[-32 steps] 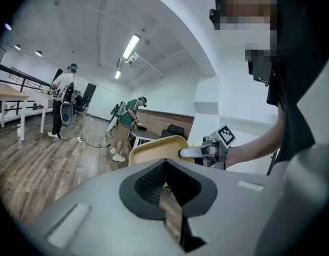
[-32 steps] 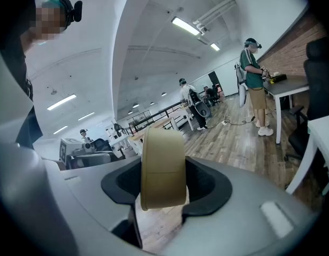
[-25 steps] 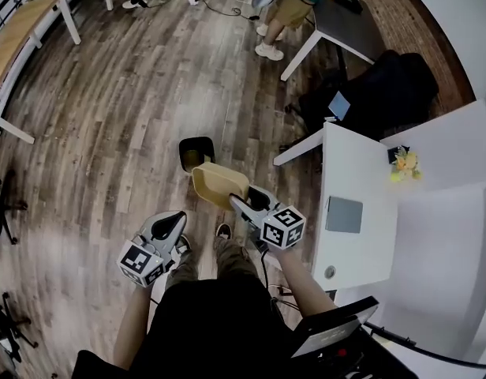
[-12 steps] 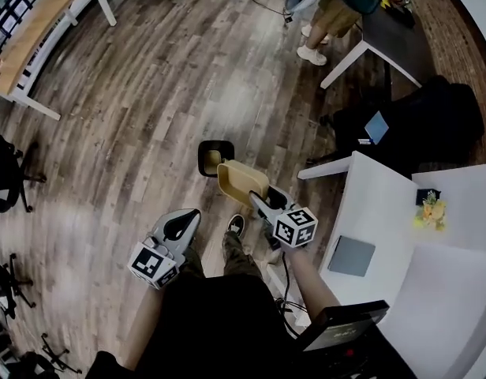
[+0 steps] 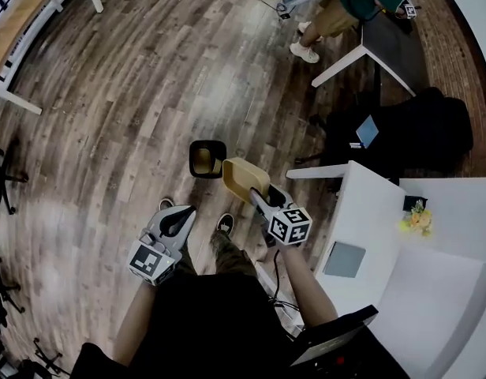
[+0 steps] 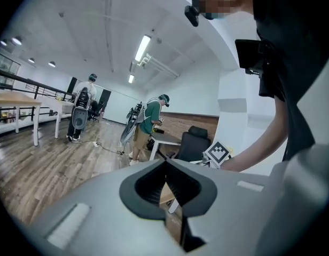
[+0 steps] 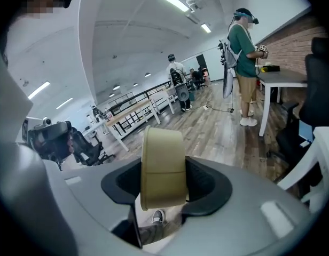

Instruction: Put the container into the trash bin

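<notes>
Hanging nearest the body, the left gripper [image 5: 182, 214] is empty, its jaws pressed together. The right gripper [image 7: 164, 183] clamps the wall of the tan container [image 7: 163, 164], which is tipped on edge above the wood floor [image 5: 132, 93]. Just beyond, the small black trash bin [image 5: 207, 159] stands on that floor, with the container beside its rim, not yet inside.

We log a tan, rounded-rectangular plastic container [image 5: 243, 177] held off the floor and tilted, its open mouth showing in the head view. One wall is clamped between the jaws of the right gripper [image 5: 256, 195]. A small black square-mouthed trash bin [image 5: 192, 159] stands upright on the wood floor. In the head view the container's far edge lies just at the bin's right side. Something tan shows inside the bin.
</notes>
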Available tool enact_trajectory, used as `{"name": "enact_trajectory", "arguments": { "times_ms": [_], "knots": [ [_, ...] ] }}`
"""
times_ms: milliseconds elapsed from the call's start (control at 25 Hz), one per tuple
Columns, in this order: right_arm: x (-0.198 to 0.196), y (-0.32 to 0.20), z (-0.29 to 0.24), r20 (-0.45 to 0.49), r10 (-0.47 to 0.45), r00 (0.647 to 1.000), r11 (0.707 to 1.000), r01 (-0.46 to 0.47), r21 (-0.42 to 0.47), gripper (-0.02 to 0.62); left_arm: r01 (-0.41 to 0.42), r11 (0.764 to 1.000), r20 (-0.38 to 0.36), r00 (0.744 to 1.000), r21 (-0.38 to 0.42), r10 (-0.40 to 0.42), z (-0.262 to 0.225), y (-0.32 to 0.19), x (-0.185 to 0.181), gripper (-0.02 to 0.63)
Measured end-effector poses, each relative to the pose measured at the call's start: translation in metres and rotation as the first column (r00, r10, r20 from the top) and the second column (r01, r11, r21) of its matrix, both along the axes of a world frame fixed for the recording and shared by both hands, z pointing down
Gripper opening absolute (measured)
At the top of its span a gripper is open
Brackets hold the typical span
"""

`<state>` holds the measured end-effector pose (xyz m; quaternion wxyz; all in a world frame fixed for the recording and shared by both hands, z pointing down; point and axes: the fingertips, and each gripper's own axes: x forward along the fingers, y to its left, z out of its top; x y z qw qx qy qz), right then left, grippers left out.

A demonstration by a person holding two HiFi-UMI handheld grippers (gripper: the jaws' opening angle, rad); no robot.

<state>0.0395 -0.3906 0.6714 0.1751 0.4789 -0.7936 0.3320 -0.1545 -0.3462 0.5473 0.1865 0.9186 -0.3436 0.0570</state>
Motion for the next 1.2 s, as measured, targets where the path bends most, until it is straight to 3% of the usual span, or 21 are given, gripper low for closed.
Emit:
{"name": "enact_trajectory", "arguments": {
  "times_ms": [240,400,560,840,1200],
  "knots": [
    [-0.016,-0.035,0.037,-0.03,0.084,0.996,0.995,-0.086,-0.041,0.225,-0.038,0.999,0.006,0.999,-0.002,0.038,0.02,-0.027,-0.029,0.002],
    [-0.02,-0.051,0.085,-0.018,0.136,0.991,0.986,-0.137,-0.098,0.225,-0.016,0.998,0.054,0.998,-0.065,0.019,0.036,-0.024,-0.034,0.002],
    [-0.023,-0.069,0.128,-0.043,0.137,0.99,0.981,-0.142,-0.133,0.225,0.031,0.996,0.085,0.996,-0.081,-0.024,0.047,-0.024,-0.03,0.003],
    [-0.023,-0.084,0.197,-0.1,0.192,0.976,0.96,-0.208,-0.187,0.225,0.0,0.987,0.134,0.991,-0.16,0.021,0.075,-0.014,-0.014,0.002],
    [-0.048,-0.086,0.256,-0.172,0.192,0.966,0.951,-0.226,-0.213,0.225,-0.03,0.985,0.179,0.982,-0.169,0.06,0.094,-0.004,-0.021,0.002]
  ]
}}
